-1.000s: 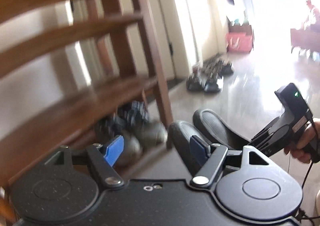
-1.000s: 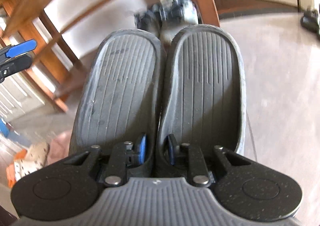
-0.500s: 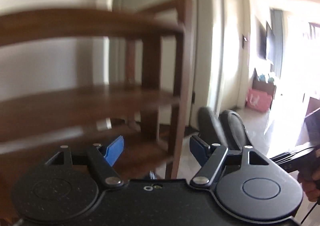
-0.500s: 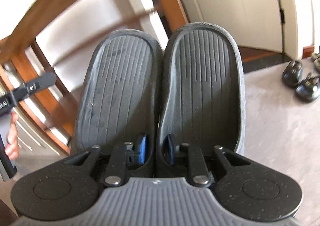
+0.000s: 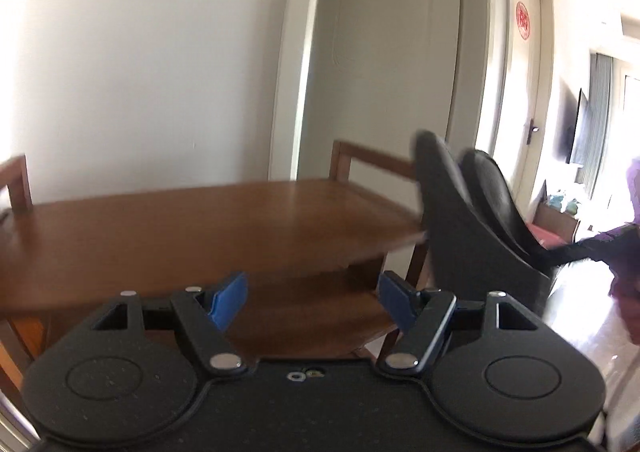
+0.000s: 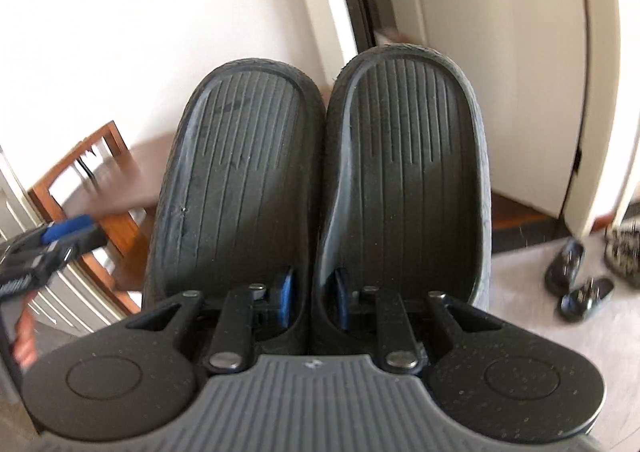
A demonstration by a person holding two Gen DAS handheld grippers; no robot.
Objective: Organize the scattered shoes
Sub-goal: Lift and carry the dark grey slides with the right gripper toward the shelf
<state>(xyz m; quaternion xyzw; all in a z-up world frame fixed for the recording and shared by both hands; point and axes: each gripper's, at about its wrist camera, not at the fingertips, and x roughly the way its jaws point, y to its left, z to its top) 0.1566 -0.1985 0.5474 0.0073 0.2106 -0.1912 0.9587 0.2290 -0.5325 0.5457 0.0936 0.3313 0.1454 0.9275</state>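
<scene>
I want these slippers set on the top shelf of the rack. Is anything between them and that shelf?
Nothing visible blocks them. The right gripper holds the pair of black slippers beside the rack's right end, and the top shelf shows bare wood. The open left gripper sits in front of the rack, lower down, off that path.

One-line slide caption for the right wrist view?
Right gripper clamps a pair of dark slippers, soles facing camera, near the wooden rack.
</scene>
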